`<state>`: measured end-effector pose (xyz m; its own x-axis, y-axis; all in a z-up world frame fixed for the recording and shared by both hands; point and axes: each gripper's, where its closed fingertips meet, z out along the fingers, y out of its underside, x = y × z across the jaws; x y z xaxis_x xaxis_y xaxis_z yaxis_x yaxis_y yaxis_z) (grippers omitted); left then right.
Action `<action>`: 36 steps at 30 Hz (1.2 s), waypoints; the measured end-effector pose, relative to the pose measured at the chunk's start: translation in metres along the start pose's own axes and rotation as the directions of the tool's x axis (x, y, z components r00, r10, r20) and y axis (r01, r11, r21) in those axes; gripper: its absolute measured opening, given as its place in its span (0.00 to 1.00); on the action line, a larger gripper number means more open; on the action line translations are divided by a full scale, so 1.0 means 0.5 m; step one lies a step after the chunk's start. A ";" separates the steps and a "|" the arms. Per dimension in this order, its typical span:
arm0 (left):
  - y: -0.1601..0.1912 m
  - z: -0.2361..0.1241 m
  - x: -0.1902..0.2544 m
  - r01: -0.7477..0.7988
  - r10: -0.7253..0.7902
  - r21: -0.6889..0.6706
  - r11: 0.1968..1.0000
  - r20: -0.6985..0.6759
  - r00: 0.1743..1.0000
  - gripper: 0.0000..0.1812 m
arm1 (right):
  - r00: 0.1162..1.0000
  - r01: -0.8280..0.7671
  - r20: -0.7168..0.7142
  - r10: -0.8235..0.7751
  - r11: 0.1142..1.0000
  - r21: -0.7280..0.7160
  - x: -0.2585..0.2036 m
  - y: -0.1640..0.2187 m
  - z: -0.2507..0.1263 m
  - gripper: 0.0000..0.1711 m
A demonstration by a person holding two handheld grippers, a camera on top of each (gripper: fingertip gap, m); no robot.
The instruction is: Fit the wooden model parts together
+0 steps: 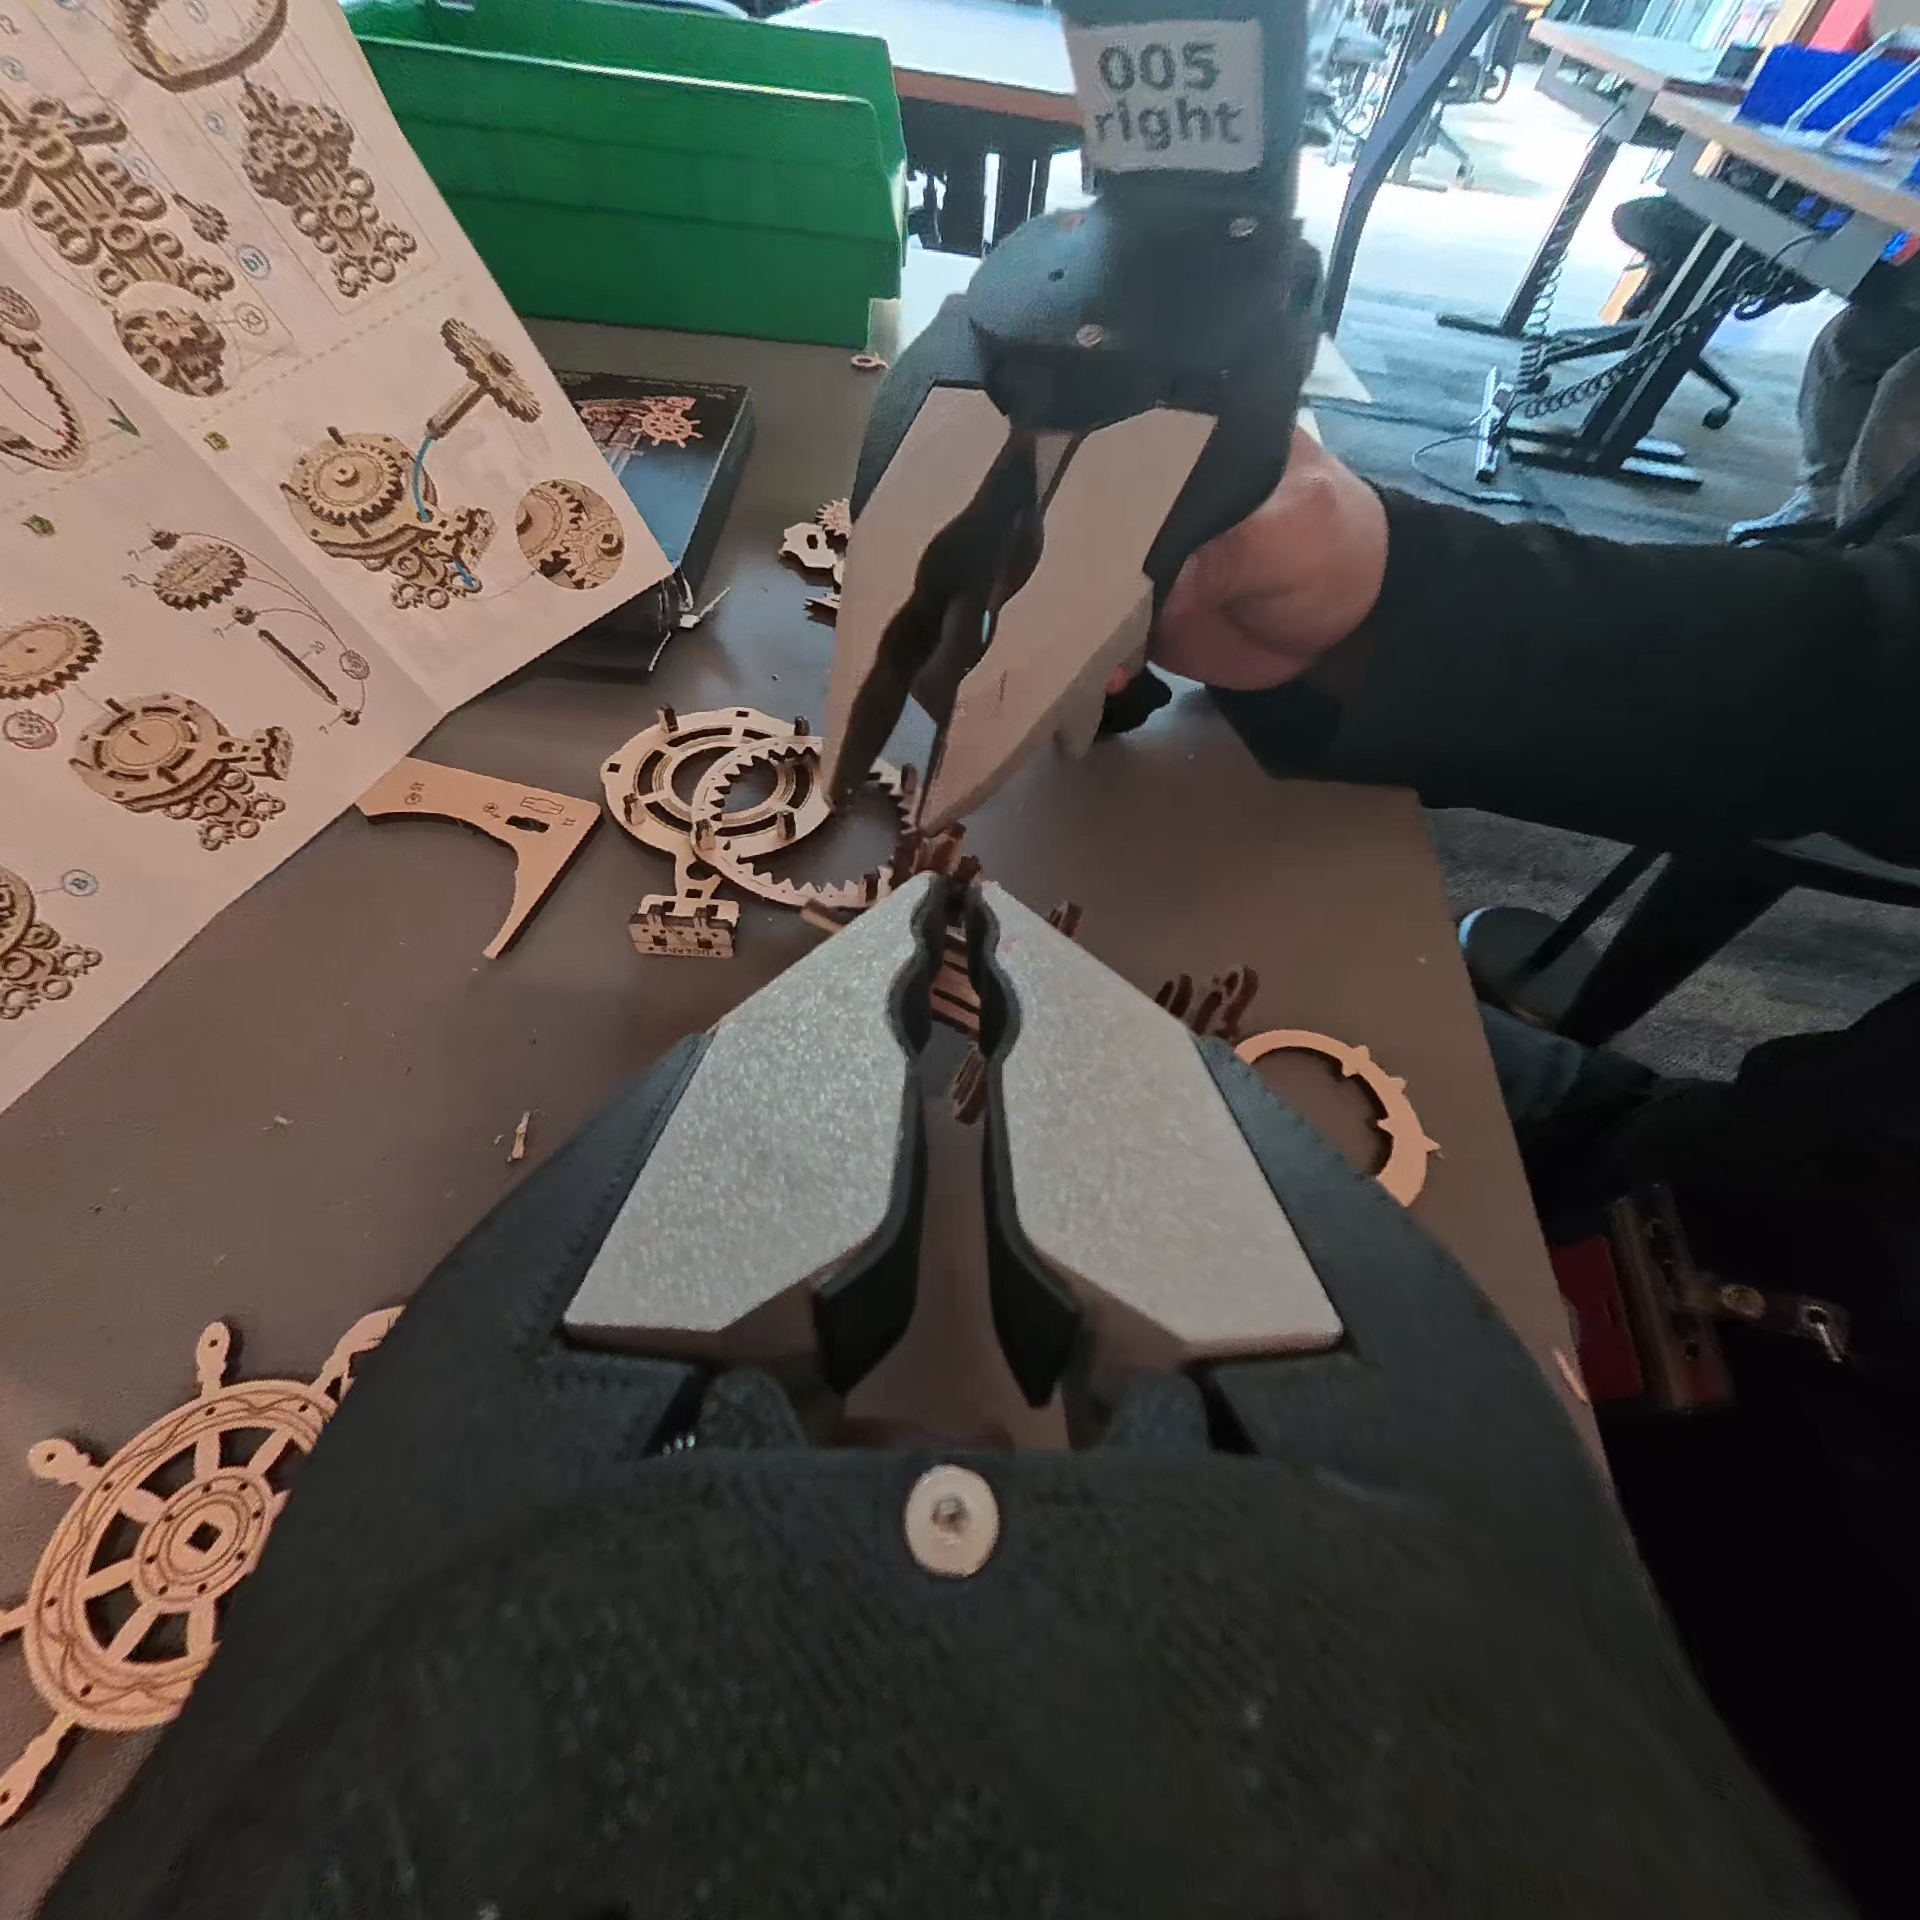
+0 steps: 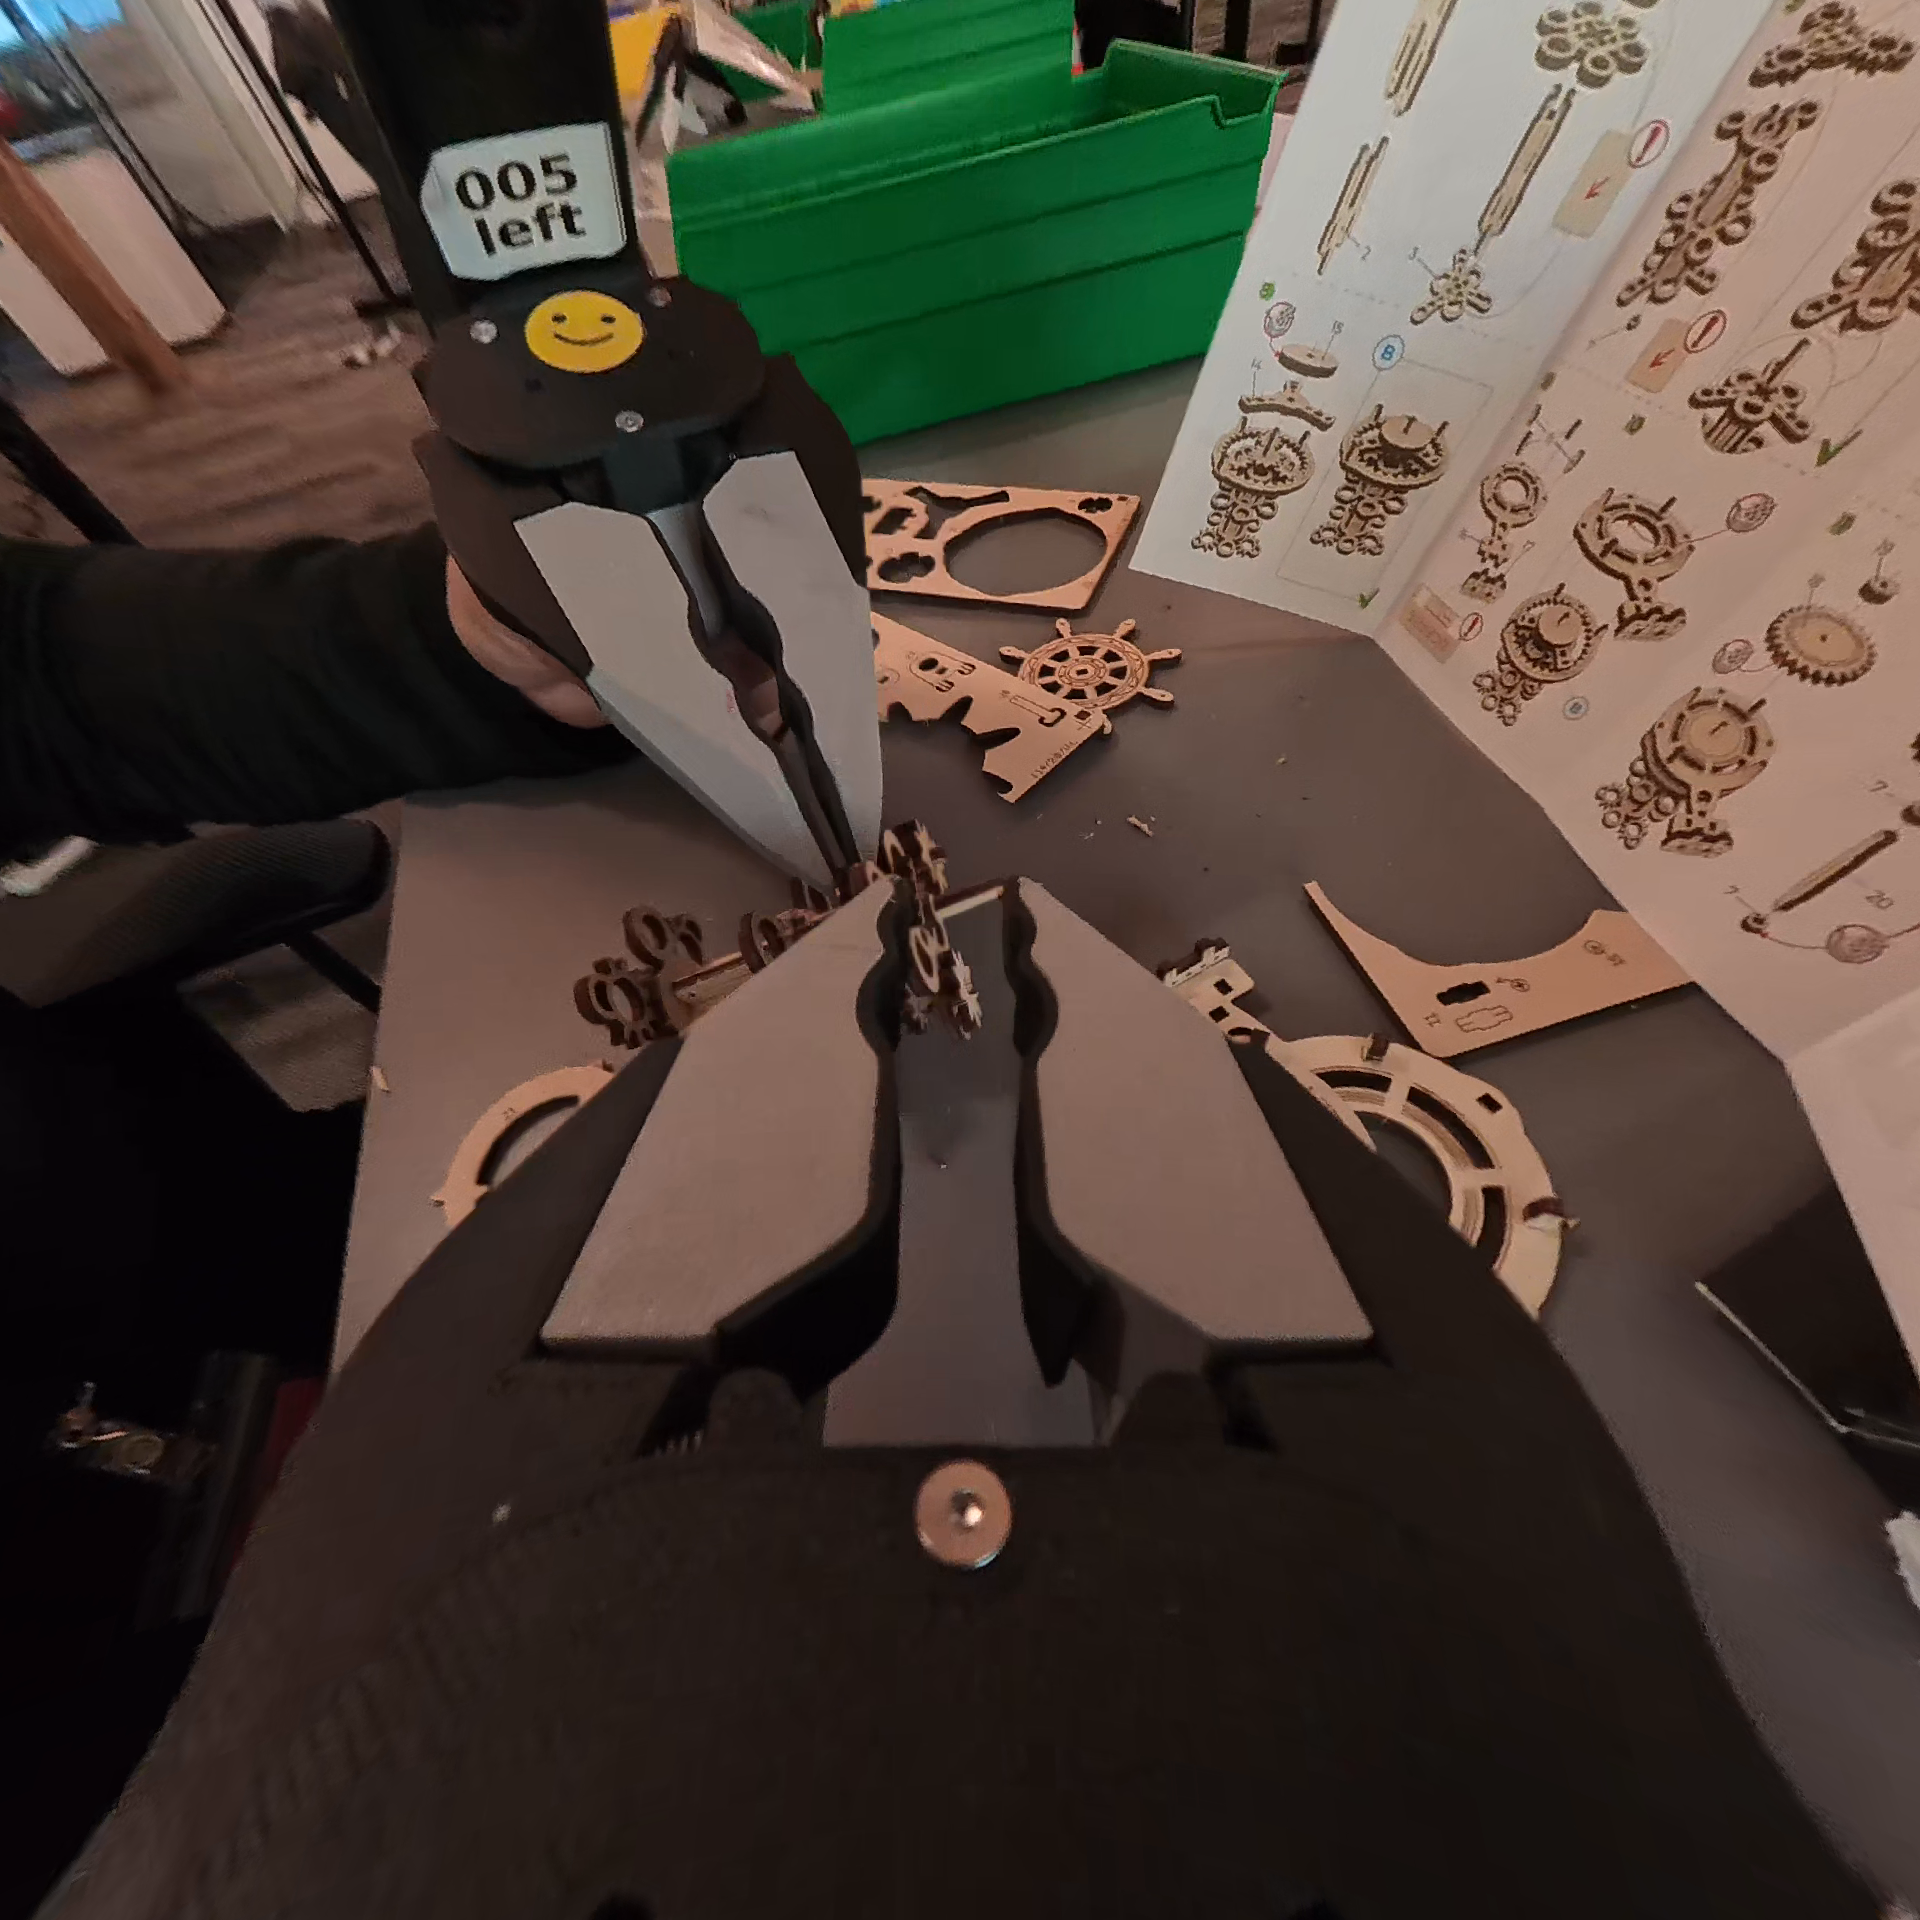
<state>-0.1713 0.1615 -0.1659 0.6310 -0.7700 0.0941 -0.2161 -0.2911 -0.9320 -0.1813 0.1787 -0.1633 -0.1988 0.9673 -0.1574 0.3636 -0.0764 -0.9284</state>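
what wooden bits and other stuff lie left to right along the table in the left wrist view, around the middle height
instruction sheet → curved flat offcut → round slotted frame with toothed ring → right gripper → notched ring
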 end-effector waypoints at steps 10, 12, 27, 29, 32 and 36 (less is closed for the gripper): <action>-0.045 -0.024 0.030 -0.158 0.160 0.127 0.979 -0.009 0.987 0.00 | 0.984 -0.019 0.177 -0.006 0.989 0.143 -0.060 -0.048 -0.028 0.00; -0.061 -0.033 0.048 -0.312 0.310 0.165 0.936 0.043 0.950 0.00 | 0.978 0.029 0.198 -0.067 0.981 0.192 -0.079 -0.063 -0.042 0.01; -0.152 -0.131 0.138 -0.457 0.543 0.593 0.663 0.039 0.839 0.00 | 0.907 0.422 -0.033 -0.420 0.904 0.074 -0.163 -0.134 -0.126 0.20; -0.162 -0.153 0.151 -0.386 0.528 0.661 0.644 -0.017 0.849 0.00 | 0.891 0.452 -0.073 -0.448 0.891 0.051 -0.169 -0.141 -0.125 0.20; -0.176 -0.179 0.157 -0.305 0.504 0.726 0.617 -0.067 0.861 0.00 | 0.879 0.470 -0.101 -0.466 0.882 0.025 -0.178 -0.146 -0.121 0.20; -0.192 -0.211 0.155 -0.182 0.459 0.799 0.573 -0.129 0.879 0.00 | 0.878 0.472 -0.116 -0.465 0.881 0.038 -0.184 -0.152 -0.112 0.20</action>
<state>-0.1802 0.0698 -0.0320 0.3597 -0.8836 -0.2998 0.3566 0.4271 -0.8309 -0.1397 0.1092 -0.0593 -0.2378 0.9125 0.3330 0.1917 0.3801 -0.9048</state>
